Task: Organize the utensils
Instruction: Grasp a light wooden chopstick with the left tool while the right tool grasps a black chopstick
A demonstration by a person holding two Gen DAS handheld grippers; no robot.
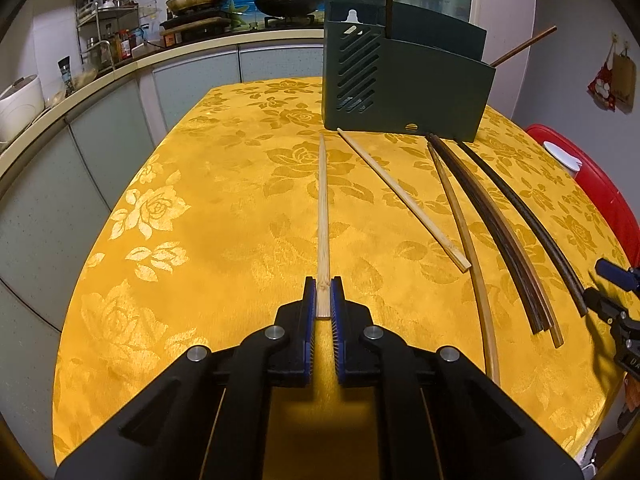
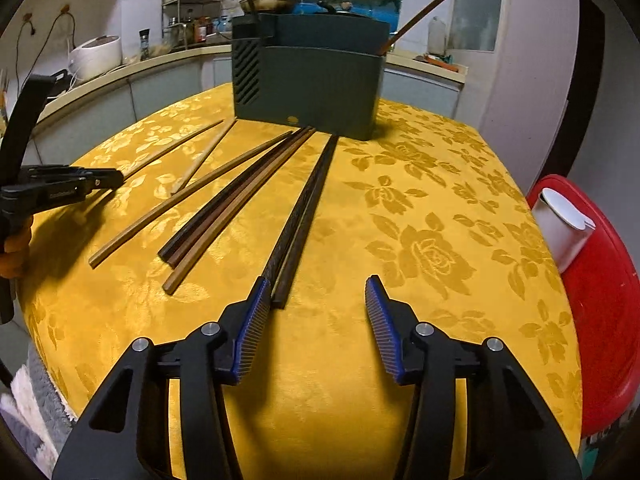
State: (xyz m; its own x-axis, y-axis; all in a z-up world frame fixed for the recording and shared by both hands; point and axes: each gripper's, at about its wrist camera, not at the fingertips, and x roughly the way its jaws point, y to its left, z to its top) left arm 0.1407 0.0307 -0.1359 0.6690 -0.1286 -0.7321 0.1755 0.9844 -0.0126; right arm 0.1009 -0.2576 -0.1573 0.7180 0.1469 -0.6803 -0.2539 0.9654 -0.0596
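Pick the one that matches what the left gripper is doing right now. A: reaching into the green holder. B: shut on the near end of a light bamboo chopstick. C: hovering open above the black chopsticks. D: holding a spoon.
B: the left gripper has its blue pads pressed against the near end of the light bamboo chopstick, which lies on the yellow tablecloth.

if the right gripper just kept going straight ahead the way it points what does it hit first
Probably the green utensil holder. The open right gripper points along bare tablecloth, with the black chopsticks just left of its line; height is unclear.

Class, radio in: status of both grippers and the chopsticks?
Left gripper shut on pale chopstick. Right gripper open, beside dark chopsticks. Holder ahead, path unobstructed.
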